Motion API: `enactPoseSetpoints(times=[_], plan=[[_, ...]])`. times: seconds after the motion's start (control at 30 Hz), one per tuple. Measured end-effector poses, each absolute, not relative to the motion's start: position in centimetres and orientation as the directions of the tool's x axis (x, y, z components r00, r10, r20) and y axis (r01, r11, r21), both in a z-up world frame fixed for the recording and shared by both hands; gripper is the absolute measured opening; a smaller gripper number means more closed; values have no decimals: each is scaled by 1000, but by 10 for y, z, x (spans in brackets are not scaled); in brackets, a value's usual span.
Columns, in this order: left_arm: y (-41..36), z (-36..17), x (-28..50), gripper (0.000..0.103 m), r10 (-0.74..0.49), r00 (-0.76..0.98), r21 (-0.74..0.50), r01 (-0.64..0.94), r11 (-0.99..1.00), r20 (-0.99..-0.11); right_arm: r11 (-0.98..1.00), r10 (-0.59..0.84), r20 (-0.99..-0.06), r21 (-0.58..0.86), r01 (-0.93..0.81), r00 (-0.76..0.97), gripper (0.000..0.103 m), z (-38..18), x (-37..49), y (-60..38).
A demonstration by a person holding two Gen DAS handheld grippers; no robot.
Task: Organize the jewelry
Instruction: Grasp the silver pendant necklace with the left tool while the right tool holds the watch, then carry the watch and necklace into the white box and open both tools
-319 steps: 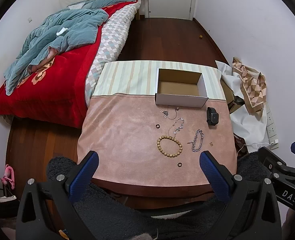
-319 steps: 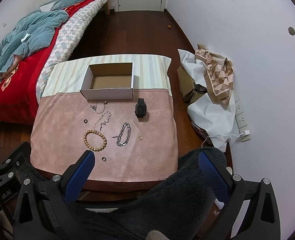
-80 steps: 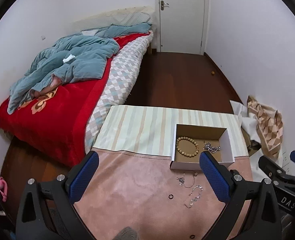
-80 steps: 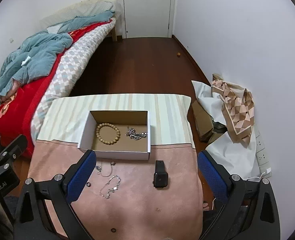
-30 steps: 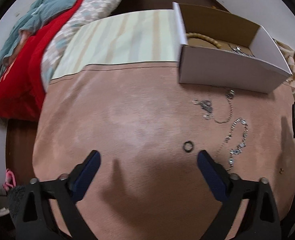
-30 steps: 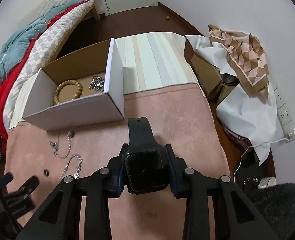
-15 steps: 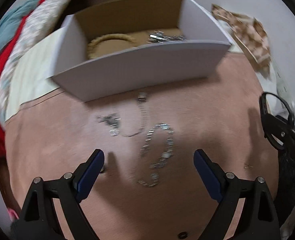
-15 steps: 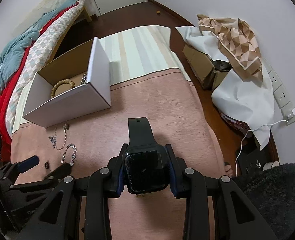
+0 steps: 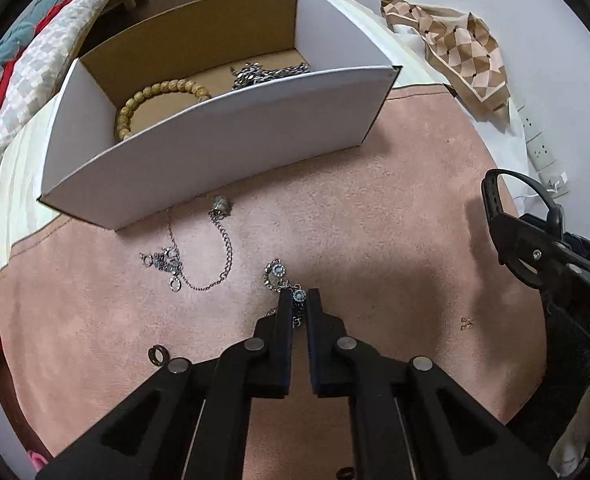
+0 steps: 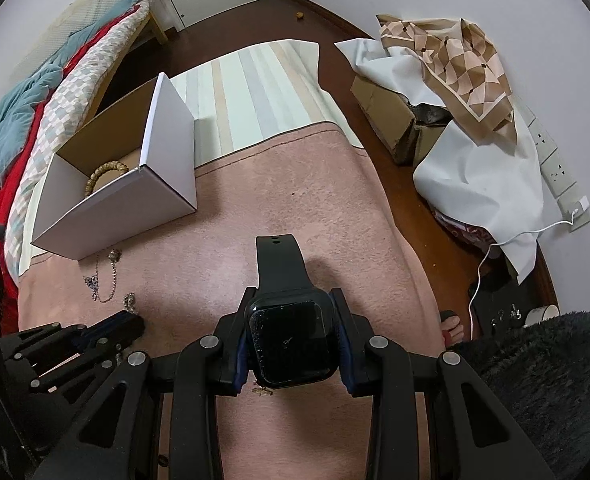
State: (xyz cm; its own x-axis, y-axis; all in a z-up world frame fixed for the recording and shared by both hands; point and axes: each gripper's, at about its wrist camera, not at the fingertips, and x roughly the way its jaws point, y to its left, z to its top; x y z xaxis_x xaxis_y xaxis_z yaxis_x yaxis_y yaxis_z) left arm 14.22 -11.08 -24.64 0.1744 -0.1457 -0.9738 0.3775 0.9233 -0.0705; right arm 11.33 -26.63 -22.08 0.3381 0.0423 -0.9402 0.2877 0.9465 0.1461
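Observation:
In the left wrist view my left gripper [image 9: 297, 294] points down at the pink mat and is shut on a silver bracelet with blue stones [image 9: 275, 272]. Its free end lies just past the fingertips. A thin silver necklace [image 9: 199, 256] lies beside it, in front of the white cardboard box [image 9: 215, 136]. That box holds a wooden bead bracelet [image 9: 159, 92] and a silver chain [image 9: 267, 70]. A dark ring [image 9: 157, 355] sits left of the fingers. In the right wrist view my right gripper [image 10: 291, 300] is shut on a black smartwatch [image 10: 291, 344], hovering over the mat right of the box [image 10: 135, 208].
A tiny gold earring [image 9: 466, 323] lies on the mat to the right, and a second ring [image 9: 345, 473] near the front edge. A bed [image 10: 35, 92] runs along the left. Boxes and a patterned cloth [image 10: 455, 52] crowd the floor on the right, by a wall socket strip [image 10: 555, 168].
The left gripper swung over from the ring to the blue-stone bracelet and its wide-open jaws closed on it. The right gripper drifted slightly with the watch still held.

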Motion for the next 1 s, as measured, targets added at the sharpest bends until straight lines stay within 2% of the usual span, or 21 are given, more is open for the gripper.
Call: enactPoseSetpoints(times=[0.47,0.73,1.0], plan=[[-28,-189,137,4,-261,233,-215,206,955,-937,946,77,-908,197,256,413,36,-182,116,-262],[-24,-142,137,4,-314,307,-258,211,943,-898,943,114,-881,242,229,459,36,-157,119,-254],[-35,-83,170,4,-385,398,-311,239,920,-833,942,164,-850,286,177,501,36,-124,141,-245]])
